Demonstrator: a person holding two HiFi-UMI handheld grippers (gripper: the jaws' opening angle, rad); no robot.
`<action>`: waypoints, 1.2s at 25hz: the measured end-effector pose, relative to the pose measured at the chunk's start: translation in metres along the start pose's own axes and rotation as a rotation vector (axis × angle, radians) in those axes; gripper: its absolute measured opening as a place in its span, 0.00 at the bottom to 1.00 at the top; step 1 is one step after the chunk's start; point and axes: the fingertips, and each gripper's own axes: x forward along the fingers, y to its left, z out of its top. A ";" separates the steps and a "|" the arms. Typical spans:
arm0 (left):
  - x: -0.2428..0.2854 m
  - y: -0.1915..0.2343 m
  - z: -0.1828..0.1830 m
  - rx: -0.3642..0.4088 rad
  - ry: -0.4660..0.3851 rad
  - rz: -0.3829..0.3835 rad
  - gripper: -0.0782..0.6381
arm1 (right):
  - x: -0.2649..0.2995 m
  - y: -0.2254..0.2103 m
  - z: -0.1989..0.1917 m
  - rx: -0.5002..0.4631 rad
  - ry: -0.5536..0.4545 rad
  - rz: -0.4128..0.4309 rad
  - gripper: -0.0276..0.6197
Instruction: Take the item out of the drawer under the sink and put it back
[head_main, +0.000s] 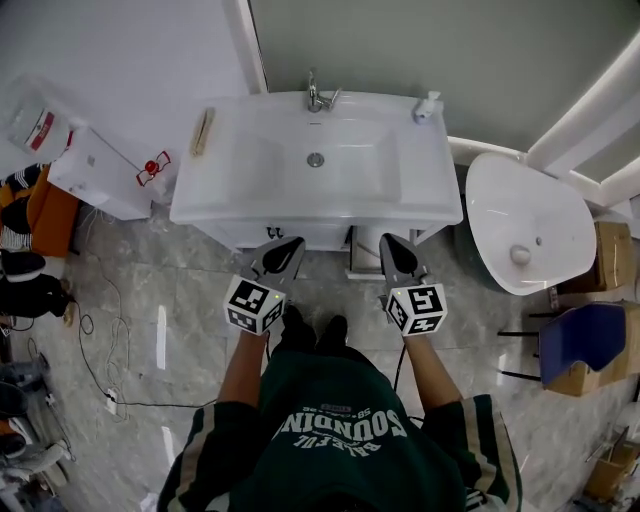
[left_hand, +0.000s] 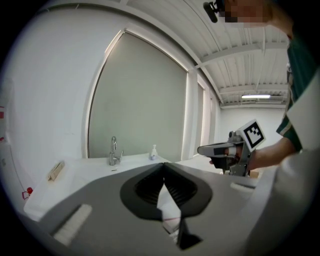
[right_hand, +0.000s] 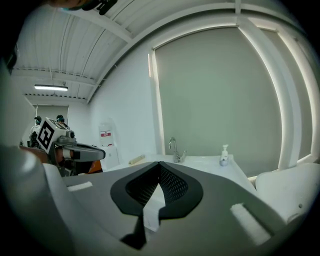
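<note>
The item I am to take out shows in none of my views, so I cannot tell its look or where exactly it lies. All I see of its place is the cabinet front (head_main: 310, 236), a narrow white strip in the middle of the head view, tucked under the front edge of the sink (head_main: 420, 195). A dark upright gap splits the strip near its right end. I cannot tell whether a drawer there stands open or closed.

The sink is a white rectangular basin with a chrome faucet (head_main: 316, 97) at its back edge. A small soap bottle (head_main: 428, 106) sits at its upper right corner and a pale wooden brush (head_main: 204, 131) lies along its left rim. A white toilet (head_main: 530, 225) stands to the right of the frame.

My left gripper (head_main: 288, 247) and right gripper (head_main: 394, 247) sit side by side just below the sink's edge, clearly apart, tips aimed at the cabinet front. Their marker cubes face up at the camera. Both bare forearms reach forward from the green shirt in the lower middle of the frame.

In the left gripper view my jaws are pressed together at the tips with nothing between them, and the right gripper (left_hand: 202, 149) hangs at the right. In the right gripper view my jaws also meet tip to tip, empty, with the left gripper (right_hand: 97, 151) at the left.
</note>
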 end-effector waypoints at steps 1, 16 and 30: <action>0.004 0.001 0.000 -0.002 0.000 -0.002 0.18 | 0.002 -0.002 0.000 -0.003 0.000 0.000 0.05; 0.042 0.008 -0.007 -0.025 0.023 -0.028 0.18 | 0.023 -0.028 -0.002 -0.016 0.019 0.020 0.05; 0.076 -0.002 -0.072 -0.096 0.139 -0.103 0.18 | 0.034 -0.045 -0.089 -0.032 0.205 0.032 0.05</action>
